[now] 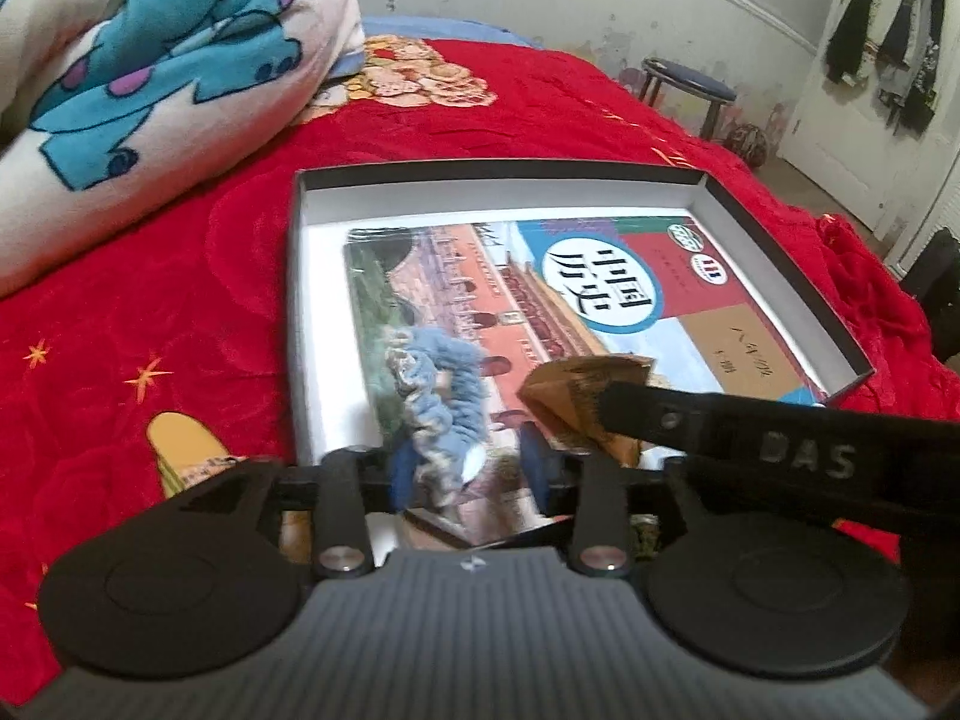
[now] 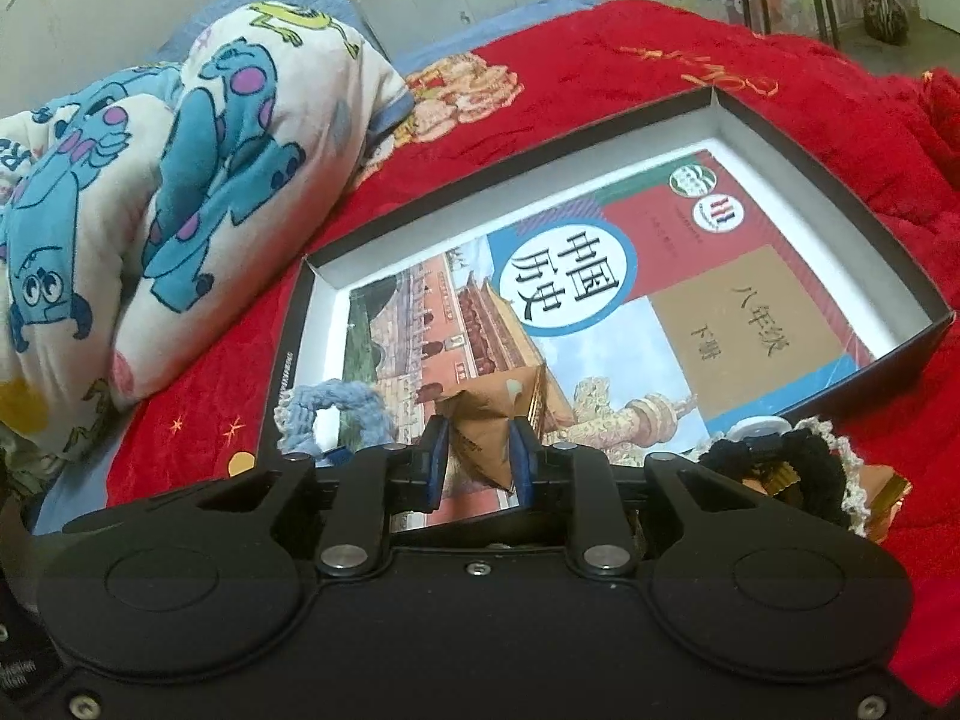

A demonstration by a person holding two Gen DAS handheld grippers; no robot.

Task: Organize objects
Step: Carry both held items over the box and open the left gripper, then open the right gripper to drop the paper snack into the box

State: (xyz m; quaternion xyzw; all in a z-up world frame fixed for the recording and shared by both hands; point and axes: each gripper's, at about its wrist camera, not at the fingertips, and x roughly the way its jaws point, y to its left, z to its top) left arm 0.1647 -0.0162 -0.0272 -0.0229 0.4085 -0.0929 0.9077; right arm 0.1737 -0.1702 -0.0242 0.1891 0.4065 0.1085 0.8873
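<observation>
A shallow black box [image 1: 498, 171] [image 2: 840, 180] with a white inside lies on the red bedspread and holds a textbook [image 1: 600, 276] [image 2: 600, 300]. My left gripper [image 1: 468, 468] is open over the box's near edge. A blurred blue scrunchie [image 1: 444, 396] [image 2: 342, 402] sits loose between and just ahead of its pads, over the book's corner. My right gripper [image 2: 478, 456] is shut on a brown paper packet [image 2: 480, 438] [image 1: 576, 396] above the book's near edge. One of the right gripper's black fingers [image 1: 690, 420] reaches in from the right in the left wrist view.
A folded blanket printed with blue monsters [image 1: 150, 60] [image 2: 180, 180] lies left of the box. A black lace-edged scrunchie [image 2: 780, 468] rests on the bedspread [image 1: 150, 300] to the right. A stool [image 1: 690, 84] and hanging clothes [image 1: 888, 30] stand beyond the bed.
</observation>
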